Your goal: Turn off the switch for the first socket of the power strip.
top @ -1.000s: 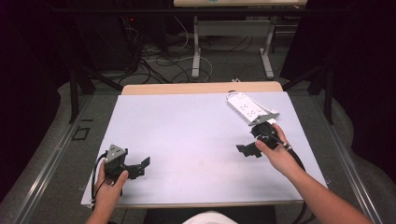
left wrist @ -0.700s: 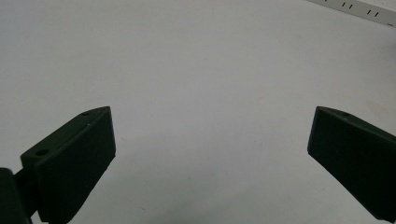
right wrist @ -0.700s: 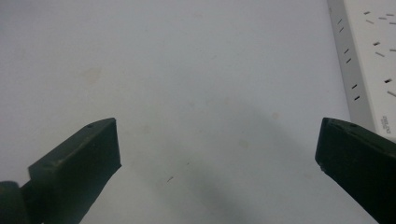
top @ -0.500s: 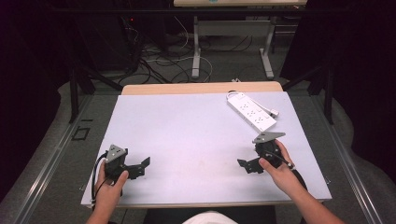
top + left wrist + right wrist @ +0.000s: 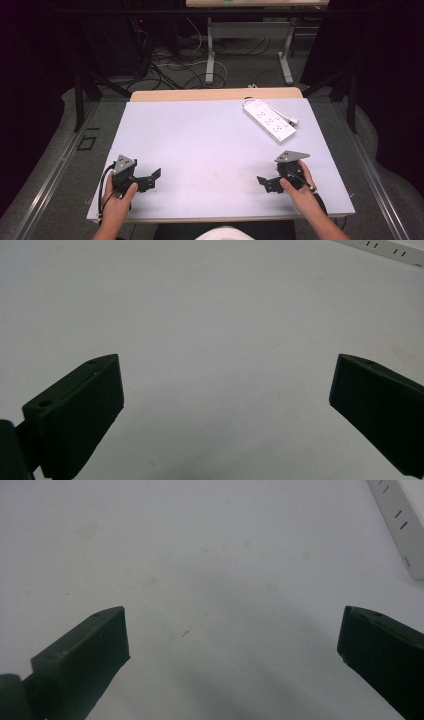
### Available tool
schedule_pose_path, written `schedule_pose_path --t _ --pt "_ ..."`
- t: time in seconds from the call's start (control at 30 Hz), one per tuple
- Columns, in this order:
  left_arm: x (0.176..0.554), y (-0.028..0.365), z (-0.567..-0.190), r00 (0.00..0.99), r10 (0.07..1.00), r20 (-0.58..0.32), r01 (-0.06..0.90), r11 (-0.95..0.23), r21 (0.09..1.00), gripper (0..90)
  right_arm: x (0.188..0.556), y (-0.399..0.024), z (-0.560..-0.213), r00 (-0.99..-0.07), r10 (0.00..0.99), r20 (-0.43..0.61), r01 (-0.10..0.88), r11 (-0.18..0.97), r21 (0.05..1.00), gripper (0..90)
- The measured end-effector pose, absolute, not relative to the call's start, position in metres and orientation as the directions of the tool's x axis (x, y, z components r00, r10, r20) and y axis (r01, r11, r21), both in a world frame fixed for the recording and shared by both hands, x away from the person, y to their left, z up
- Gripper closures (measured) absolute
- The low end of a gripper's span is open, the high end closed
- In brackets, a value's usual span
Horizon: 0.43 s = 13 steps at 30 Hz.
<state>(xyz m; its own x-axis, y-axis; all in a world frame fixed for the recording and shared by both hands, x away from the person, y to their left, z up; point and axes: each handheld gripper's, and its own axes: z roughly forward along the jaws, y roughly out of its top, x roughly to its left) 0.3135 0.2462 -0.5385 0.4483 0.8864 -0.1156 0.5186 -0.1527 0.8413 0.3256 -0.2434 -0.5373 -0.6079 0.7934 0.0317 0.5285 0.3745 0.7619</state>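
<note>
The white tabletop carries a white power strip at its far right side, well apart from both tools. The left tool and the right tool rest near the front edge, each with jaws spread wide and holding nothing.

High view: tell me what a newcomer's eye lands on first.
The white power strip stands out, lying at an angle on the far right part of the pale table. Next come the two black tools at the near edge: the left gripper and right gripper, each held in a hand, jaws wide open, with nothing between them.
</note>
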Motion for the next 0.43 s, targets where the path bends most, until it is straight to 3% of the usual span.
schedule_pose_path --t 0.43 --pt "0.3145 0.2466 -0.5392 0.440 0.890 -0.118 0.521 -0.146 0.841 0.9 0.3261 -0.2489 -0.5462 -0.585 0.811 0.021 0.525 0.359 0.771 0.0"
